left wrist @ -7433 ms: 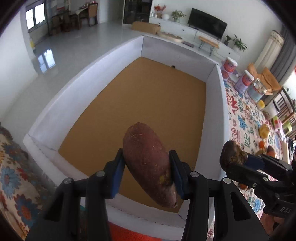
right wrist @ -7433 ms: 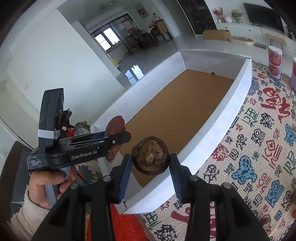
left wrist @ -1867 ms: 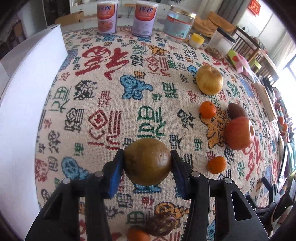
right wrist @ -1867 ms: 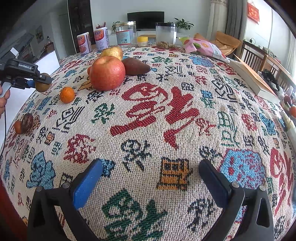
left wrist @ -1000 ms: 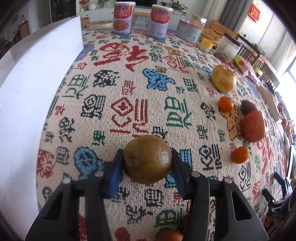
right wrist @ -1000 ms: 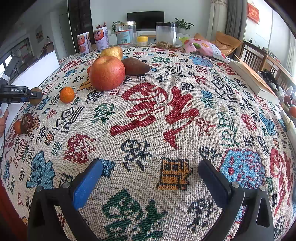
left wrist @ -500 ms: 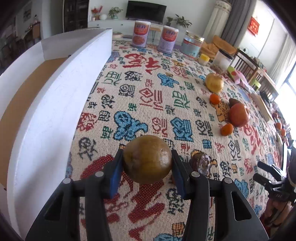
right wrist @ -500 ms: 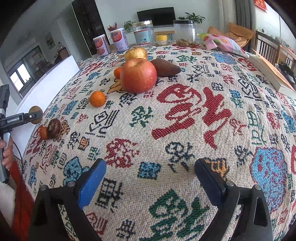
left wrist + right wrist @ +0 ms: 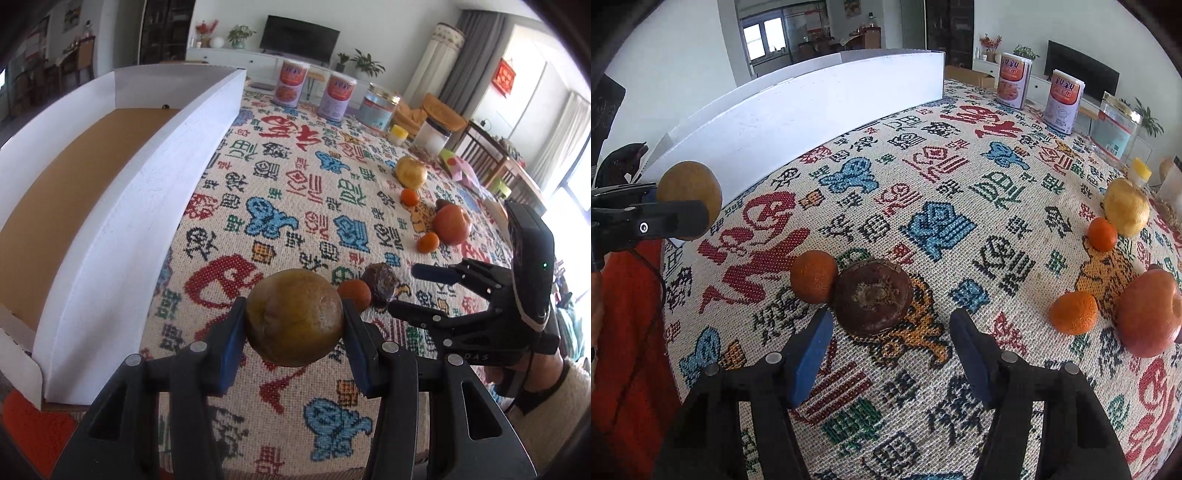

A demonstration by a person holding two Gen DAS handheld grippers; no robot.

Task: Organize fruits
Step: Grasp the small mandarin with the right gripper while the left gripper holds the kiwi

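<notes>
My left gripper [image 9: 293,338] is shut on a round brown-green fruit [image 9: 293,317], held above the patterned cloth beside the white box [image 9: 122,206]. It also shows in the right wrist view [image 9: 689,199]. My right gripper [image 9: 890,349] is open, its blue pads just short of a dark brown mangosteen [image 9: 873,297] that touches a small orange [image 9: 813,276]. Both show in the left wrist view, the mangosteen [image 9: 380,282] and the orange [image 9: 354,293]. The right gripper [image 9: 421,291] shows there too.
A red apple [image 9: 1148,314], two small oranges [image 9: 1073,312] [image 9: 1102,233] and a yellow pear [image 9: 1126,210] lie at the right. Two cans [image 9: 1014,81] and jars [image 9: 1115,129] stand at the far edge. The box has a brown floor [image 9: 70,177].
My left gripper has carried the round fruit back toward the box's near corner. My right gripper has swung left across the cloth and now faces the mangosteen and small orange.
</notes>
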